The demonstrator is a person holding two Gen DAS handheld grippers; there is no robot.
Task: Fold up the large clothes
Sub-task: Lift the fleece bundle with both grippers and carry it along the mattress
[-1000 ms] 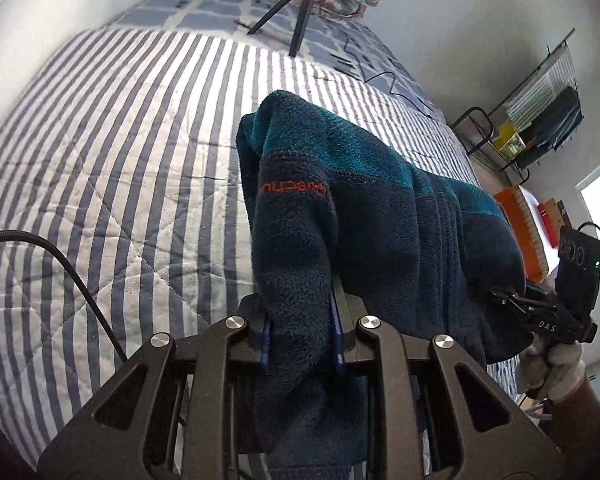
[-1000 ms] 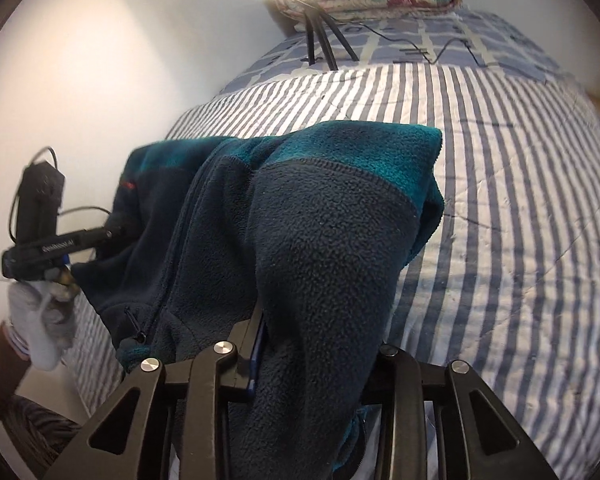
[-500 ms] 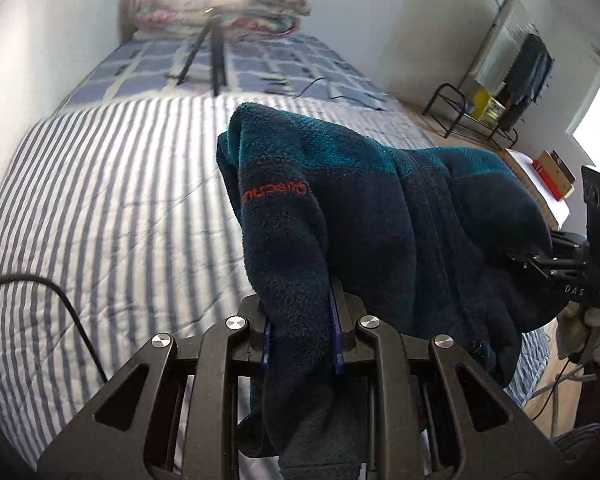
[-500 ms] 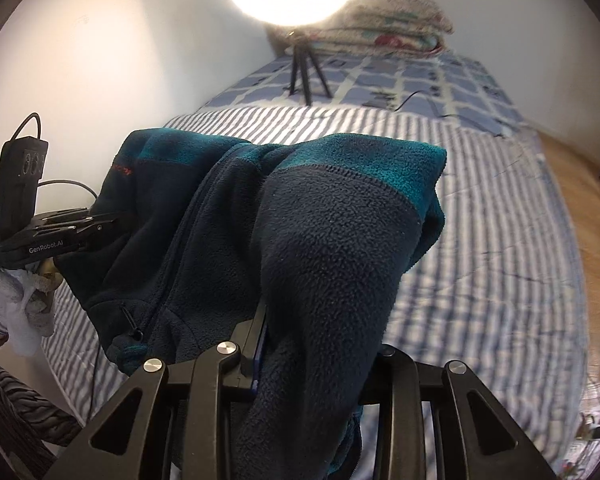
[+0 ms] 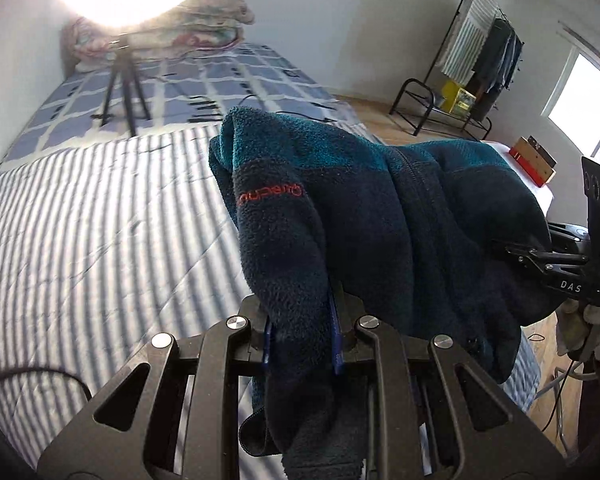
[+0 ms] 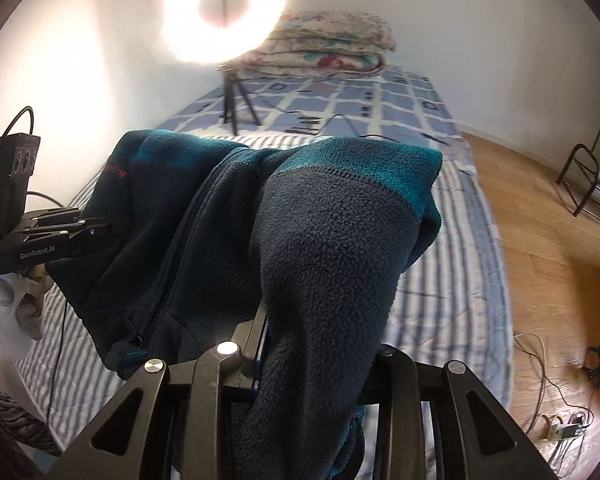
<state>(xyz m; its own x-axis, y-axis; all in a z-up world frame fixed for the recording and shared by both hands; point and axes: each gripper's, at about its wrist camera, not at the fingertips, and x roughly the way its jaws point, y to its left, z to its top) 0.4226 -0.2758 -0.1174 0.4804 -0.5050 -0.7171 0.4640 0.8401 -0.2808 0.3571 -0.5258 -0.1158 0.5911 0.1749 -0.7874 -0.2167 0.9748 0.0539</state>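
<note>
Each gripper, left (image 5: pixel 300 340) and right (image 6: pixel 308 344), has its fingers clamped on the fleece (image 5: pixel 380 216), 1 end apiece. Held above the bed (image 5: pixel 80 220), it hangs slack between them, probably so it can be spread flat for folding.

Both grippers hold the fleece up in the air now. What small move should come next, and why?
Probably lower both grippers toward the bed: the left gripper and right gripper are each shut on the fleece, which hangs bunched above the mattress, not lying flat.

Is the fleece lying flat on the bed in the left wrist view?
No: the fleece hangs bunched in the air above the striped bed, clamped by the left gripper and right gripper.
</note>
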